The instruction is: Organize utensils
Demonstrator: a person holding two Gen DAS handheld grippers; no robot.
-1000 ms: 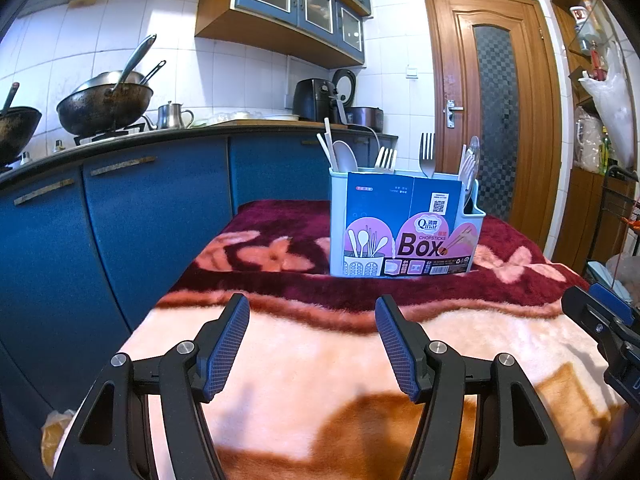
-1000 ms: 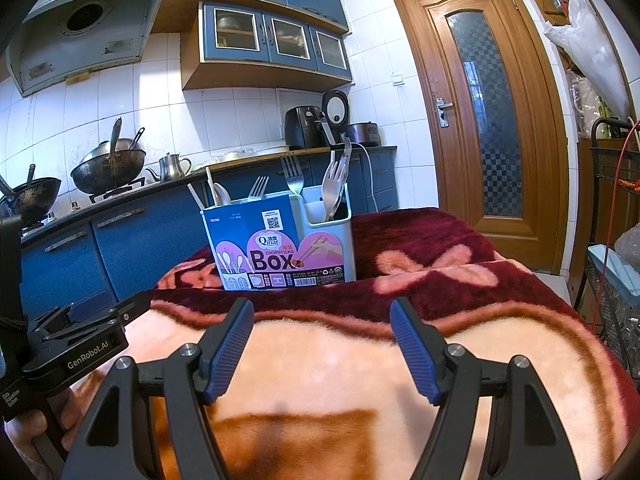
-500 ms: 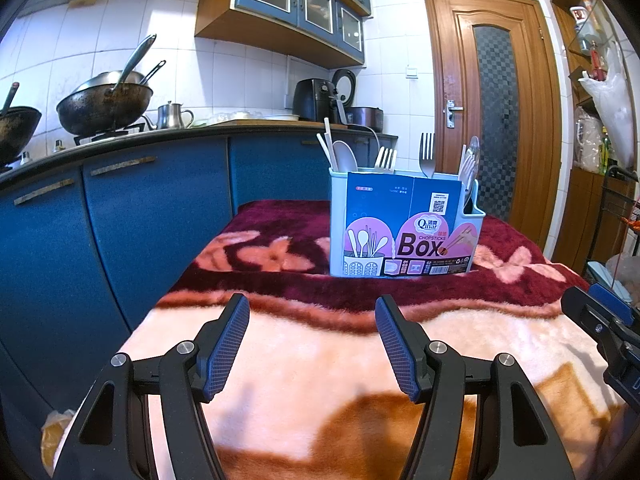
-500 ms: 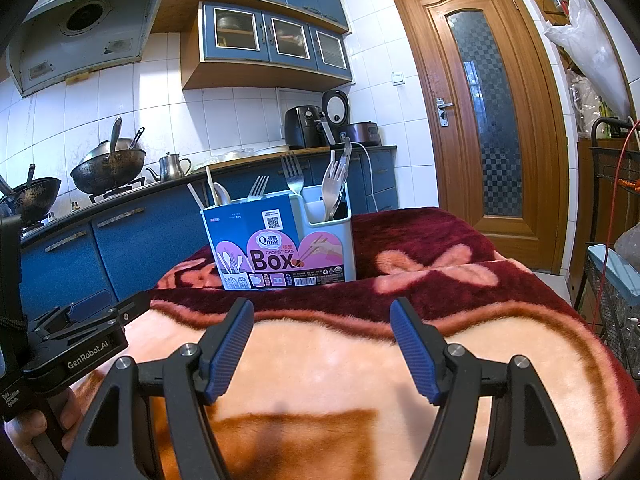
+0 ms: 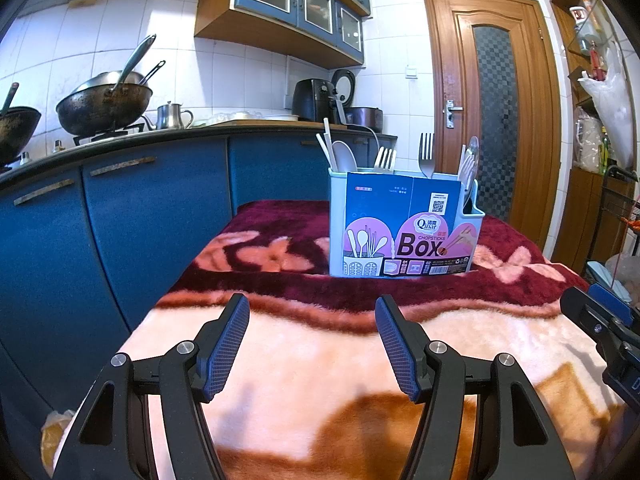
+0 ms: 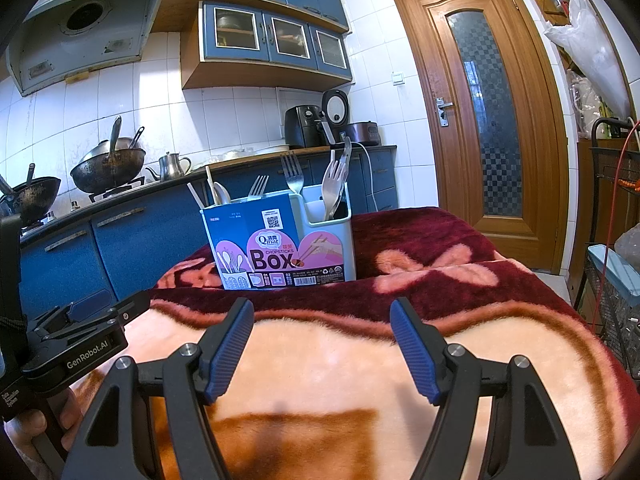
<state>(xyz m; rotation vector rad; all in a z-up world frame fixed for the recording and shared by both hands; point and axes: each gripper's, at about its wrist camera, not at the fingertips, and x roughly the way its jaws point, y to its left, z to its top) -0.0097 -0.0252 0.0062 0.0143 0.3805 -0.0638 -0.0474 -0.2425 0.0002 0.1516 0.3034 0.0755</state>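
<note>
A pale blue utensil holder (image 5: 404,226) with a "Box" label stands upright on the blanket-covered table; it also shows in the right wrist view (image 6: 280,240). Forks (image 5: 427,156), spoons (image 5: 344,157) and chopsticks (image 5: 329,144) stick up out of its compartments. My left gripper (image 5: 312,308) is open and empty, low over the blanket, well short of the holder. My right gripper (image 6: 322,312) is open and empty, also short of the holder. The left gripper's body (image 6: 76,344) shows at the lower left of the right wrist view.
The table wears a maroon and peach floral blanket (image 5: 320,360). Blue kitchen cabinets (image 5: 120,220) with woks (image 5: 104,106) and a kettle stand at the left. A wooden door (image 5: 488,112) is behind. A wire rack (image 6: 616,280) stands at the right.
</note>
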